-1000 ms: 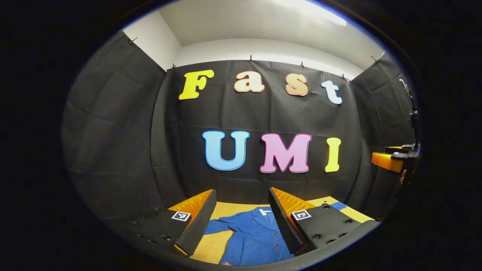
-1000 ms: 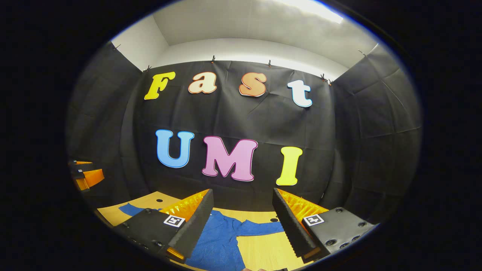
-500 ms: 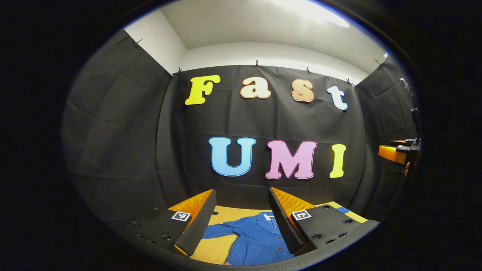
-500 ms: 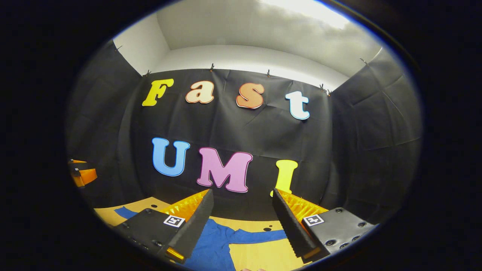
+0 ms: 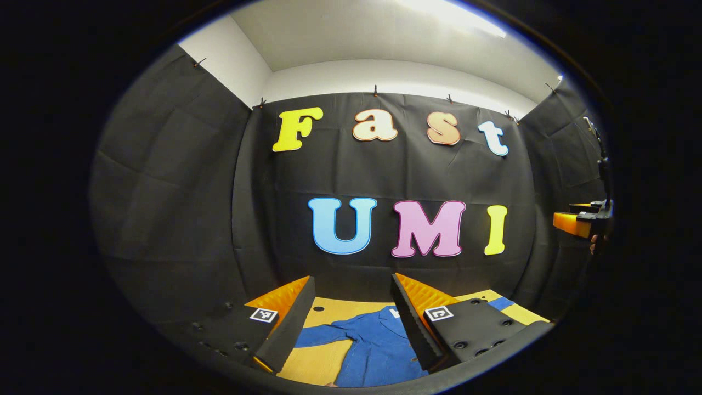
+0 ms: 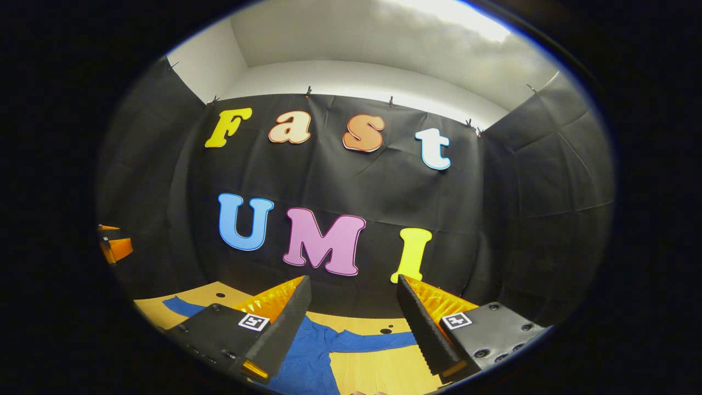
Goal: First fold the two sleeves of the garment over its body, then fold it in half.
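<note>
- Right now, in the left gripper view, my left tool [image 5: 351,315] is up in the air, spread wide and holding nothing. The blue garment [image 5: 373,345] lies flat on the yellow desk [image 5: 315,356] below, one sleeve [image 5: 323,333] stretched out.
- In the right gripper view, my right tool [image 6: 354,318] is wide apart and empty too, above the other sleeve [image 6: 373,341].
- I think no fold is made yet. Next, I go down and pinch a sleeve end.

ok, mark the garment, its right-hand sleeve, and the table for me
garment [image 5: 378,351], left gripper view, on the chest panel.
sleeve [image 6: 373,342], right gripper view, mid-length of the sleeve stretched out flat.
table [image 6: 384,373], right gripper view, bare wood below that sleeve.
</note>
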`<action>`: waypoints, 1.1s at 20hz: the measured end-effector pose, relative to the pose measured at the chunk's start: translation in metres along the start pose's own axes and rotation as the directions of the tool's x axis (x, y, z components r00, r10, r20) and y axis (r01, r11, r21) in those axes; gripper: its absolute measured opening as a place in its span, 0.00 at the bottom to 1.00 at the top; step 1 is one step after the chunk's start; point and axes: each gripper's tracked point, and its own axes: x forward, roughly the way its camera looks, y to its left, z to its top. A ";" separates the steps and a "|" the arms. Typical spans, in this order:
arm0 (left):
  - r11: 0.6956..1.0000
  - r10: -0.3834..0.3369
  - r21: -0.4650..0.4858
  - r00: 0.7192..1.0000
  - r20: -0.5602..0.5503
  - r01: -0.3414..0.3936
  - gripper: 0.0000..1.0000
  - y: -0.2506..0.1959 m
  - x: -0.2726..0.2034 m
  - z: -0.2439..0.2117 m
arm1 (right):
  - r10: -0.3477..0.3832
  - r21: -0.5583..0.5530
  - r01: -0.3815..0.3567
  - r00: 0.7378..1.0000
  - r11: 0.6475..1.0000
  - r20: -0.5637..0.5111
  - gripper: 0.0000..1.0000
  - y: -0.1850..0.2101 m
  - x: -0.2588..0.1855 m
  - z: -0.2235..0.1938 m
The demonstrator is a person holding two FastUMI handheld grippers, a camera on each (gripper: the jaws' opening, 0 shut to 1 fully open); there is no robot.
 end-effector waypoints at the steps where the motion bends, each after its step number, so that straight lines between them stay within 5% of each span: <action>1: 1.000 0.001 0.002 1.000 0.000 -0.001 0.80 0.001 0.001 -0.001 | -0.002 -0.006 0.002 1.000 1.000 -0.002 0.98 -0.001 0.001 -0.001; 7: 1.000 0.009 -0.011 1.000 0.012 -0.008 0.80 0.012 0.007 0.000 | -0.012 -0.042 0.014 0.999 0.999 0.045 0.93 -0.015 0.022 0.022; 13: 0.999 0.002 -0.039 1.000 0.013 -0.001 0.80 0.007 0.020 -0.009 | -0.055 -0.026 0.059 0.989 0.998 0.137 0.99 -0.048 0.074 0.042; 19: 1.000 0.000 -0.030 1.000 -0.022 0.000 0.80 -0.023 0.042 -0.023 | -0.169 -0.015 0.169 0.985 0.985 0.036 0.99 -0.126 0.146 -0.041; 22: 0.999 0.021 -0.043 0.999 -0.043 -0.023 0.80 -0.037 0.055 -0.034 | -0.198 -0.078 0.193 0.978 0.978 -0.069 0.95 -0.169 0.199 -0.119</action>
